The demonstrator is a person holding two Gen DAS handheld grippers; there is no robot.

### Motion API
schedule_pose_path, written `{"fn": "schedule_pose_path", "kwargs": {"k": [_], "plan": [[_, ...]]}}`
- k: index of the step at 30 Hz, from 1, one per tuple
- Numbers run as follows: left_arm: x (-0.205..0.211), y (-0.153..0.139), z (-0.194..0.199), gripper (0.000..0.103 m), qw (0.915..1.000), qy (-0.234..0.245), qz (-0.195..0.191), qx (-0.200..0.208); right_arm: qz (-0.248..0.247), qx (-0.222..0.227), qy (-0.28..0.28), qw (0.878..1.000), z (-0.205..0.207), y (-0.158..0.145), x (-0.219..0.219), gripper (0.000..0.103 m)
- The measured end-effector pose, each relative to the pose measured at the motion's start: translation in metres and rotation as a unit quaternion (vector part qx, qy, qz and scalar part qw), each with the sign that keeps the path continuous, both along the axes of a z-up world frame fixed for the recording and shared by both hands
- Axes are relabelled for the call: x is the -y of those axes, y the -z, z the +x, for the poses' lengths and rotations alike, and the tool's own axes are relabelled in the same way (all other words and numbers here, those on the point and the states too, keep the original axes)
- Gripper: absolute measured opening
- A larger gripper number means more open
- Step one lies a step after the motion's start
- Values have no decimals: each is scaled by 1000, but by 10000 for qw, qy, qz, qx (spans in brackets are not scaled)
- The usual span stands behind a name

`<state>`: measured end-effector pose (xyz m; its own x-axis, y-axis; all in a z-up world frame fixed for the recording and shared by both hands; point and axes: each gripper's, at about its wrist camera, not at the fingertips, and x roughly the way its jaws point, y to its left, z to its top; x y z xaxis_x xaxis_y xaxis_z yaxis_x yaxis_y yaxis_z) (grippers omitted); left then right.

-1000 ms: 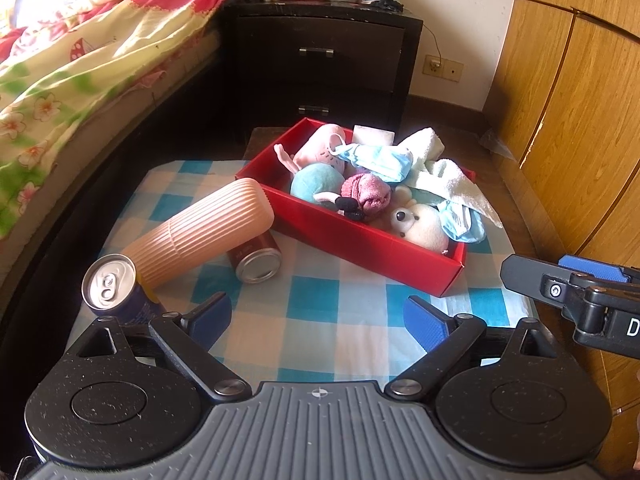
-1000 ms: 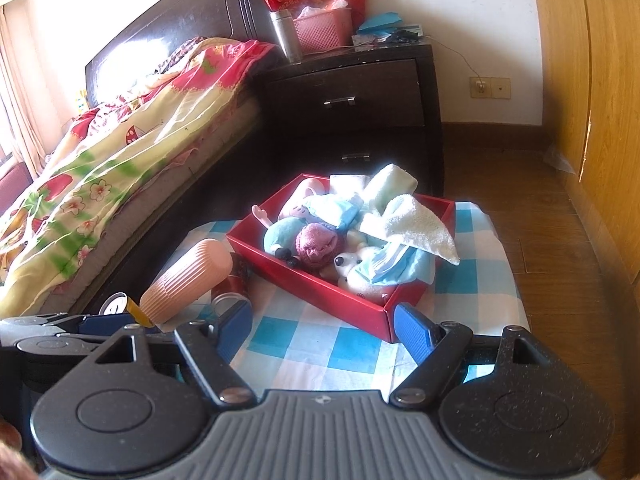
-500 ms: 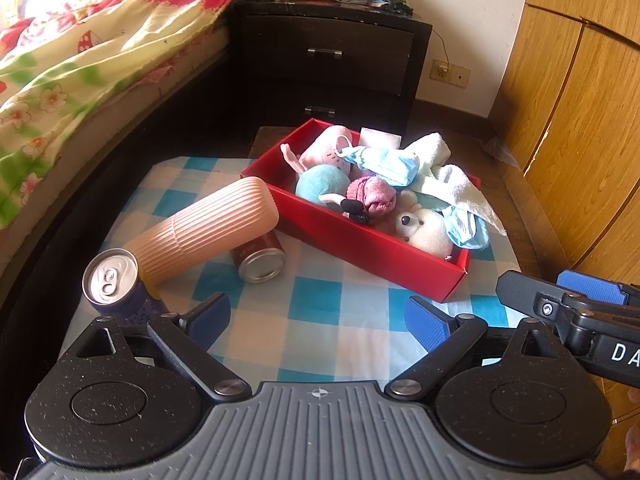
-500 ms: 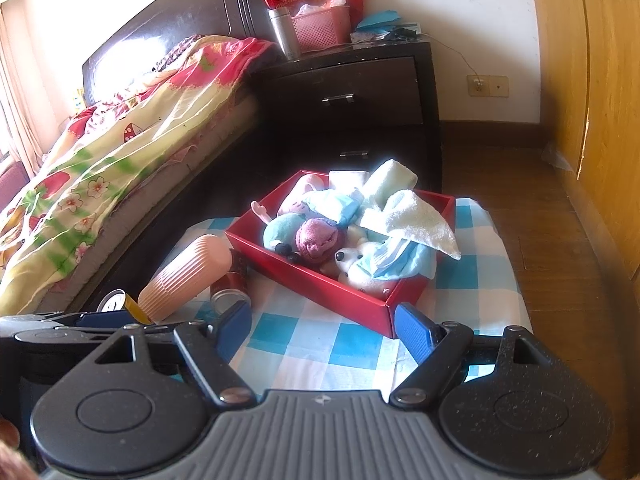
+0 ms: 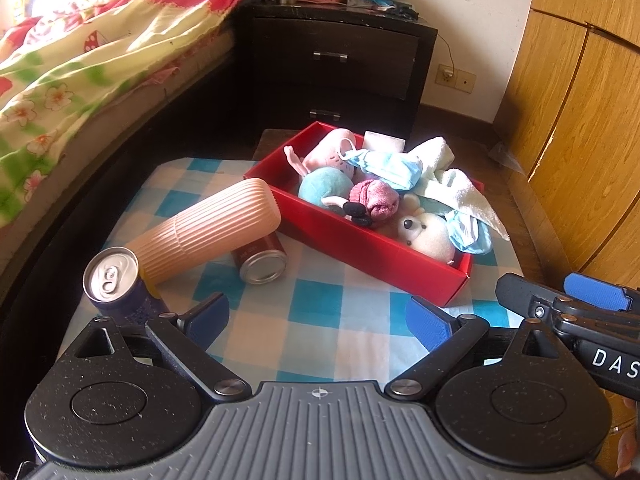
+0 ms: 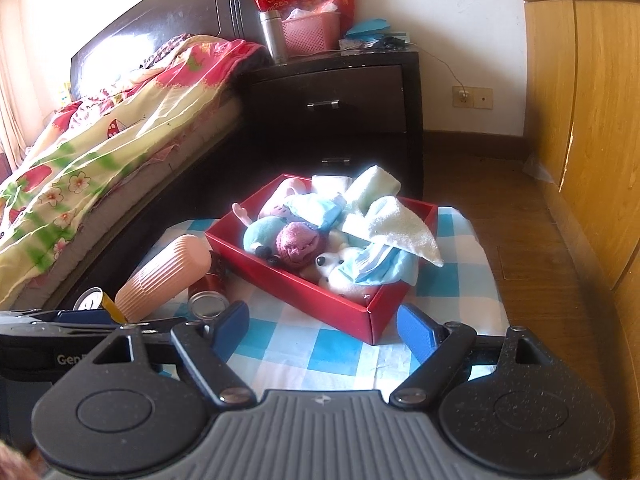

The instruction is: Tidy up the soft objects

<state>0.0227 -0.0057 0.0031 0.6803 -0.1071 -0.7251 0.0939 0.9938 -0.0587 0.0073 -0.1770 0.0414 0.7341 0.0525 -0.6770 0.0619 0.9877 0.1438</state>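
A red box (image 5: 372, 252) (image 6: 304, 284) on a blue-checked cloth (image 5: 320, 304) holds several soft things: a teal plush ball (image 5: 324, 188), a pink sock ball (image 5: 376, 198), a white plush animal (image 5: 428, 232), face masks (image 5: 392, 164) and a white towel (image 5: 460, 192) (image 6: 400, 228). My left gripper (image 5: 318, 318) is open and empty, held back above the cloth's near edge. My right gripper (image 6: 322, 326) is open and empty, also short of the box; it shows at the right of the left wrist view (image 5: 568, 304).
A ribbed peach cup (image 5: 208, 232) lies on its side over a red can (image 5: 260, 258) left of the box. An upright can (image 5: 112, 280) stands near my left finger. A bed (image 5: 80, 72), dark nightstand (image 5: 336, 64) and wooden wardrobe (image 5: 580, 100) surround the low table.
Both grippers have drawn back and risen slightly, so the box looks a little farther. Nothing on the cloth has moved.
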Motion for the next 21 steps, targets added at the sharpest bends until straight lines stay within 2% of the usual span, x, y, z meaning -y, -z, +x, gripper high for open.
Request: {"fn": "schedule_pose_path", "kwargs": {"k": [21], "plan": [[3, -6, -6, 92, 9994, -113, 100, 301, 114, 12, 112, 9999, 0, 0, 5, 64]]}}
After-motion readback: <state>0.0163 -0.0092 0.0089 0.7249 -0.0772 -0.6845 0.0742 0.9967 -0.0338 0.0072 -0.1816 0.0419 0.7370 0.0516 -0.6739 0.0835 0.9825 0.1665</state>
